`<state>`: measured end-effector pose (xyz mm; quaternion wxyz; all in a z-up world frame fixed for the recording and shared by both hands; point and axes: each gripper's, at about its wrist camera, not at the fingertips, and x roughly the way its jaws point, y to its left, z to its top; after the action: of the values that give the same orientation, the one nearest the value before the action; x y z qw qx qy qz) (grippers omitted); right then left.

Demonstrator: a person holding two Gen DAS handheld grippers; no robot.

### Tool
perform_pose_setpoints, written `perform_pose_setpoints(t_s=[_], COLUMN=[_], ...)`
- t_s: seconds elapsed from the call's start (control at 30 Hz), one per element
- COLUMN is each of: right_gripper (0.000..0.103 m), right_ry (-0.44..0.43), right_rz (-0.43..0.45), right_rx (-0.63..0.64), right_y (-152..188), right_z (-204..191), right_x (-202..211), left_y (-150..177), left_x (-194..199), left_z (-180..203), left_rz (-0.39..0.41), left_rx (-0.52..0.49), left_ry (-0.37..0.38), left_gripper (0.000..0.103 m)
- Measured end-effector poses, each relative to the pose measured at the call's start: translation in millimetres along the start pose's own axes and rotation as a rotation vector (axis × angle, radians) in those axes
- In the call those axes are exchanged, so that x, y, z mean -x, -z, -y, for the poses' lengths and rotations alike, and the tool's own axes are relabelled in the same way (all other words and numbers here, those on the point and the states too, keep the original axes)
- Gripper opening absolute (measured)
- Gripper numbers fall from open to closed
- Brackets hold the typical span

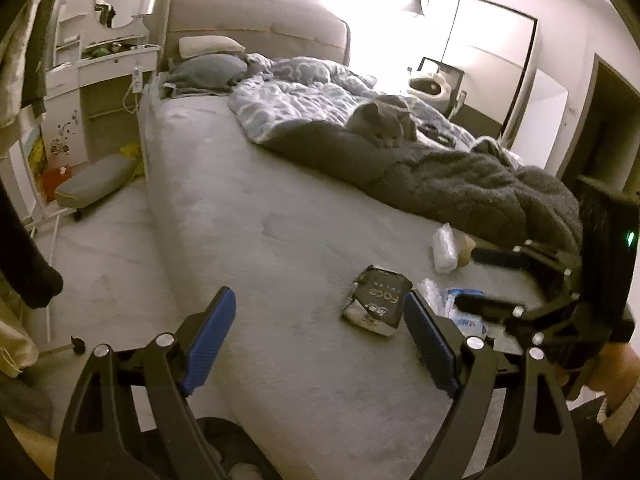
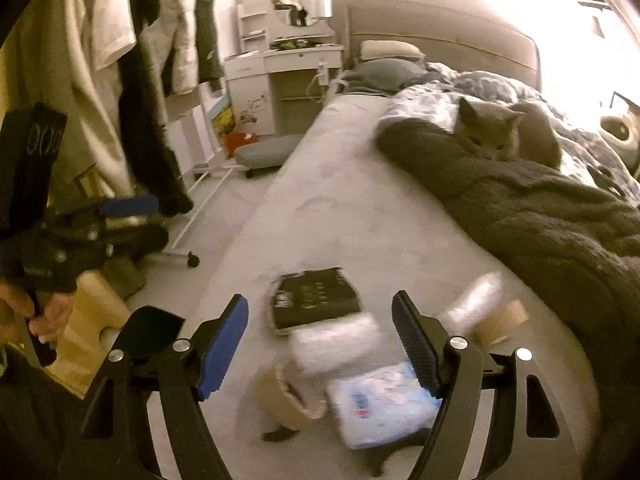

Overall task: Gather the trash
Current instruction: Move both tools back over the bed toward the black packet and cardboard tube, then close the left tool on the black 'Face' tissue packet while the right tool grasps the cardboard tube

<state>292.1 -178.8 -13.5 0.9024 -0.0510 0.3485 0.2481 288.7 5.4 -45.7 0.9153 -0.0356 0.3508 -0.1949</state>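
Note:
Trash lies on the grey bed (image 1: 248, 216) near its foot: a black "Face" packet (image 1: 378, 302) (image 2: 314, 300), a clear plastic wrapper (image 2: 334, 344), a brown cardboard tube (image 2: 288, 398), a blue-and-white tissue pack (image 2: 384, 408) (image 1: 464, 306), and another clear wrapper (image 1: 444, 248) (image 2: 474, 300) beside a second cardboard tube (image 2: 502, 320). My left gripper (image 1: 320, 340) is open and empty, above the bed left of the black packet. My right gripper (image 2: 320, 344) is open and empty, just above the wrappers; it also shows in the left wrist view (image 1: 476, 280).
A grey cat (image 1: 386, 122) lies on a dark blanket (image 1: 460, 184) across the bed's right side. A white vanity (image 1: 100, 60), a low grey stool (image 1: 96, 180) and hanging clothes (image 2: 100, 80) stand left of the bed.

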Motion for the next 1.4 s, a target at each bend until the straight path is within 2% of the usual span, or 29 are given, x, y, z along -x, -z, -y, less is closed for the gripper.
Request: perform_pose_setpoints(t_s=[0.1,0.33,0.5,0.83,1.1,1.4], right_gripper=[0.081,0.082,0.087,0.088,0.088,0.088], right_ry=[0.031,0.113,0.155,0.144,0.141,0.111], right_rz=[0.012,0.007,0.016,-0.004,-0.015,-0.060], right_rx=[-0.013,-0.048,-0.106,-0.139,-0.195,-0.125], right_y=[1,8,12,11,17,16], right_z=[13,48,76,102,128,131], right_x=[5,12,18,16,12,-1], left_y=[1,14,20,17,13,13], left_x=[-10,-43,-66,-101,-108,-121], left_z=[8,25,27,22,26,34], left_rz=[-0.025,-0.097,-0.142,-0.180,-0.179,-0.206], left_rx=[-0.021,-0.123,-0.153,-0.111,-0.104,-0.114], left_ry=[0.020,0.011,0.021,0.075,0.127,0.142], left_gripper=[0.088,0.091,0.092,0.092,0.091,0.091])
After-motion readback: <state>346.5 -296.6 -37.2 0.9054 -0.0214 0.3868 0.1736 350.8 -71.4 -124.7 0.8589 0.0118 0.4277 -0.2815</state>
